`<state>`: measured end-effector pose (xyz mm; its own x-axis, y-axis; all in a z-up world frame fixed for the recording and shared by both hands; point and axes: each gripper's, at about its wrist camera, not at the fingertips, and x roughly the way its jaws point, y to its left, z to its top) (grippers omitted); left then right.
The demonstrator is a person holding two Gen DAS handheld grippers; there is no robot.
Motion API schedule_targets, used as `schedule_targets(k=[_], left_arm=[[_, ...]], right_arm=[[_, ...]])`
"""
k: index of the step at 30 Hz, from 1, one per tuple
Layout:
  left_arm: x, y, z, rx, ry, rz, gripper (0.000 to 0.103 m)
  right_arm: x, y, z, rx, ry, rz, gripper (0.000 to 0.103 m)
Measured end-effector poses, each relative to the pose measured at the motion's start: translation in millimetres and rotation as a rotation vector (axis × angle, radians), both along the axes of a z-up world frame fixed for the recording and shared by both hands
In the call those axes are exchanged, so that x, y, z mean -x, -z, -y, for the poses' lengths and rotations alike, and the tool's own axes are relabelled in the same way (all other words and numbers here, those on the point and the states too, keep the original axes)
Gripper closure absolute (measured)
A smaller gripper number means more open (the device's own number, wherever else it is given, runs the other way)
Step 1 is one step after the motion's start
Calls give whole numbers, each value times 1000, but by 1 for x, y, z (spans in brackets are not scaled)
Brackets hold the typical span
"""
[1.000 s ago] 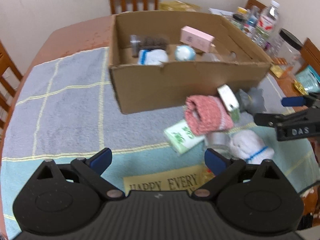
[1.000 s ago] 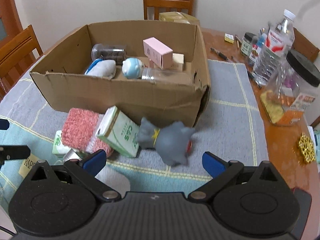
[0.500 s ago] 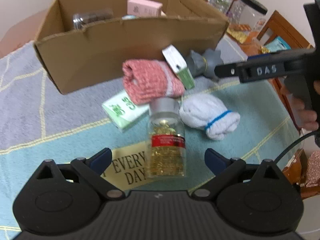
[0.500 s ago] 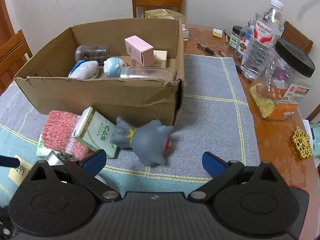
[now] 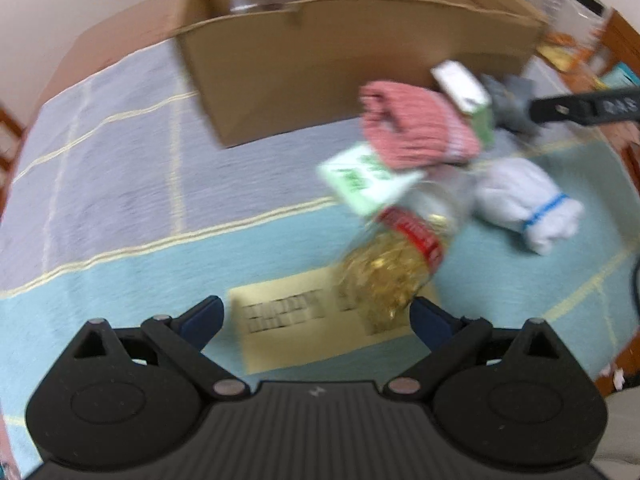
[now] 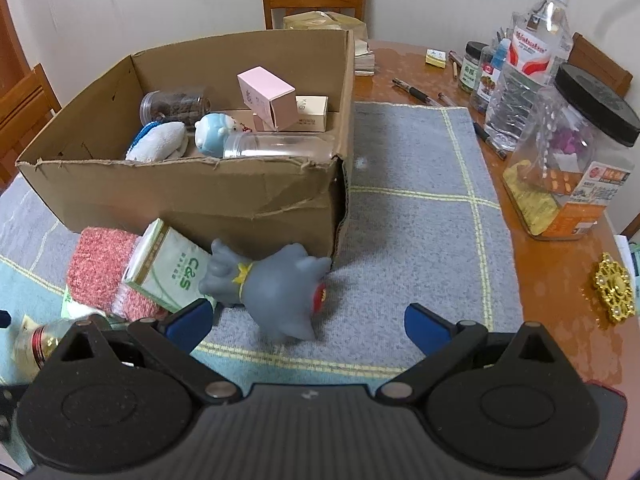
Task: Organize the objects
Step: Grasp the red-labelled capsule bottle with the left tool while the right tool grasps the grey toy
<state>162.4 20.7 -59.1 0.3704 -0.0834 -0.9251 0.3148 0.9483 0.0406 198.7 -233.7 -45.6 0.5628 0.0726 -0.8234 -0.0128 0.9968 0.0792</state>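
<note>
Both sets of jaws spread wide, nothing between the pads. Left gripper (image 5: pixel 316 318) low over the mat; right gripper (image 6: pixel 308 320) likewise, empty.

Left view, blurred. Nearest, ahead of the jaws: a yellow card (image 5: pixel 320 328) with dark lettering, flat on the mat, mostly between the two fingertips. On its far right corner, just inside the right finger, a clear jar (image 5: pixel 396 256) of gold-coloured bits with a red label, lying tilted, cap end pointing away. Its neck runs under a green-and-white packet (image 5: pixel 364 178). Judged the left side's likely target, since the open jaws roughly line up on it, though it sits right of centre.

Farther, right of the jar: a rolled white cloth (image 5: pixel 524 204) with a blue band. Beyond the packet: a folded red towel (image 5: pixel 412 128), a second green-and-white box (image 6: pixel 168 268) leaning on it.

Right view: a grey toy figure (image 6: pixel 272 284) on its side between the jaws, nearer the left finger, its far end close against the cardboard box (image 6: pixel 180 196) corner. Open jaws bracket it; a grasp looks set up, not made.

Farthest: the cardboard box, open-topped, already holding a pink carton (image 6: pixel 266 96), jars, a clear bottle and a cloth. Loose items lie bunched along its near wall, probably awaiting transfer in.
</note>
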Motion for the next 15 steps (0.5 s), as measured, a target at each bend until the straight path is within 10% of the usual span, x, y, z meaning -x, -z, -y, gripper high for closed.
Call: schedule_targets(k=[15], left_arm=[[-8,3,-15,-30,-97,3,4]], right_arm=[[-30,16,-15,-19,0,-10,0]])
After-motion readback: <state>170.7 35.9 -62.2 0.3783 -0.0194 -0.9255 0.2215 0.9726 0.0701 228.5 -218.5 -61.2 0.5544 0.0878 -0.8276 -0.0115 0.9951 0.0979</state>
